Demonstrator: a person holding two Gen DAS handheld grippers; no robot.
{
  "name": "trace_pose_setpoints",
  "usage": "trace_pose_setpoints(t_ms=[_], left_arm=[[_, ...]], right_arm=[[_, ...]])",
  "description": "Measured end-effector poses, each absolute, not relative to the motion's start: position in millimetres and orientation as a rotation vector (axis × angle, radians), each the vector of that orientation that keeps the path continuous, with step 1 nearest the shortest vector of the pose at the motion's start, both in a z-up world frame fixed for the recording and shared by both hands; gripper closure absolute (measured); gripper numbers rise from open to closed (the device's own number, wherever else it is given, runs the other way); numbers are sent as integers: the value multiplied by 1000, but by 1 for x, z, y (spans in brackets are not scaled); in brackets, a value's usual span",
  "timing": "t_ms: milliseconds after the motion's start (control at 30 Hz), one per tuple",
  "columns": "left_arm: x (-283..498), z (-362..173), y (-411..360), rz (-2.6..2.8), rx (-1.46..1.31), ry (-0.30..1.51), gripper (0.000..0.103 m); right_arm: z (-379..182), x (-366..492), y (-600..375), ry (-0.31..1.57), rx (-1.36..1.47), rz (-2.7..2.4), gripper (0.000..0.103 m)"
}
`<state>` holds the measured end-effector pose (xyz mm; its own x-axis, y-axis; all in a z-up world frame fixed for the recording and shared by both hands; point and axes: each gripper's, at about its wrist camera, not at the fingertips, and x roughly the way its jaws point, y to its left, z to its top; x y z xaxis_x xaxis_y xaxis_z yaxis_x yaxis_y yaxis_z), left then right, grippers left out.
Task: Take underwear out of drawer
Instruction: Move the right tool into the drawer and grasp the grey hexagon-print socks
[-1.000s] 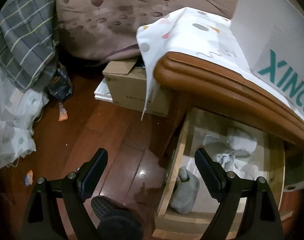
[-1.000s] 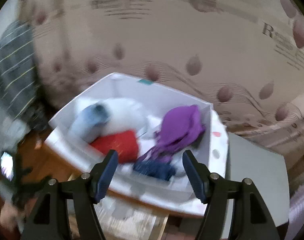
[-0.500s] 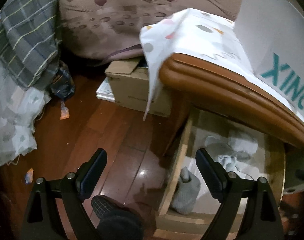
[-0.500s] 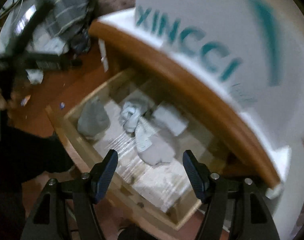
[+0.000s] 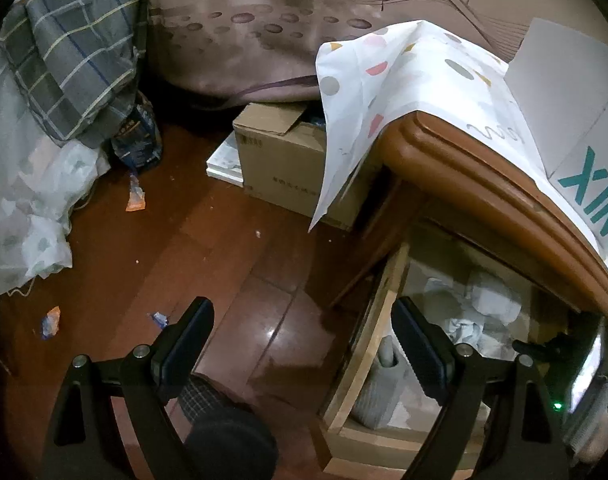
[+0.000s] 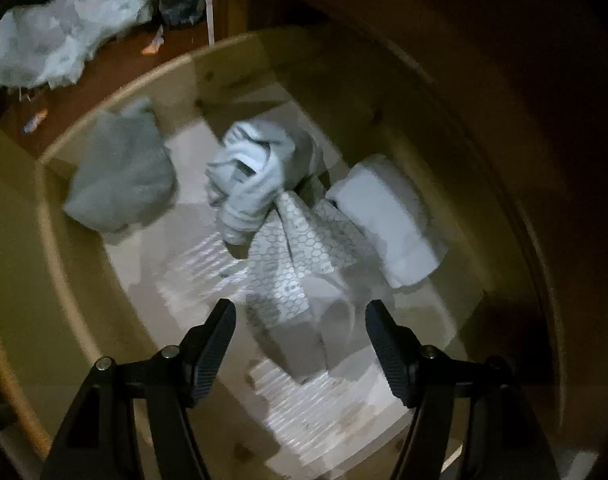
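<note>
The wooden drawer [image 6: 51, 216] stands pulled out of the bedside cabinet. Inside lie a patterned grey-white underwear piece [image 6: 299, 256], a crumpled pale bundle [image 6: 251, 176], a grey rolled garment [image 6: 123, 176] at the left and a white folded one [image 6: 388, 220] at the right. My right gripper [image 6: 299, 344] is open, low inside the drawer, just over the patterned piece. My left gripper [image 5: 304, 344] is open and empty, above the floor beside the drawer's left wall [image 5: 380, 320]. The right gripper's body [image 5: 560, 360] shows in the left wrist view.
The cabinet's curved wooden top [image 5: 484, 184] overhangs the drawer, with a dotted white cloth [image 5: 388, 80] and a white box [image 5: 576, 128] on it. A cardboard box [image 5: 283, 164] stands on the wooden floor [image 5: 183, 248]. Bedding [image 5: 27, 184] hangs at the left.
My right gripper has swung down from the white box on top into the open drawer, close over the clothes. My left gripper has barely moved.
</note>
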<state>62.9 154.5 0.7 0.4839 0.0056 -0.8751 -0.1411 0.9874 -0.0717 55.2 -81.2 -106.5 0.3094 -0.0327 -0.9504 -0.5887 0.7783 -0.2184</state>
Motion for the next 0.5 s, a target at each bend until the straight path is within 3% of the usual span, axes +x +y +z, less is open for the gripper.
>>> trace_pose_setpoints(t_ms=[167,500], left_arm=[[64,-2,151,90,-121,1075,15],[65,-5,146,88,-101,1085,15]], right_arm=[[-128,67,-77,1220,-667,415,27],[-152,89,-76,1261,-669,447,25]])
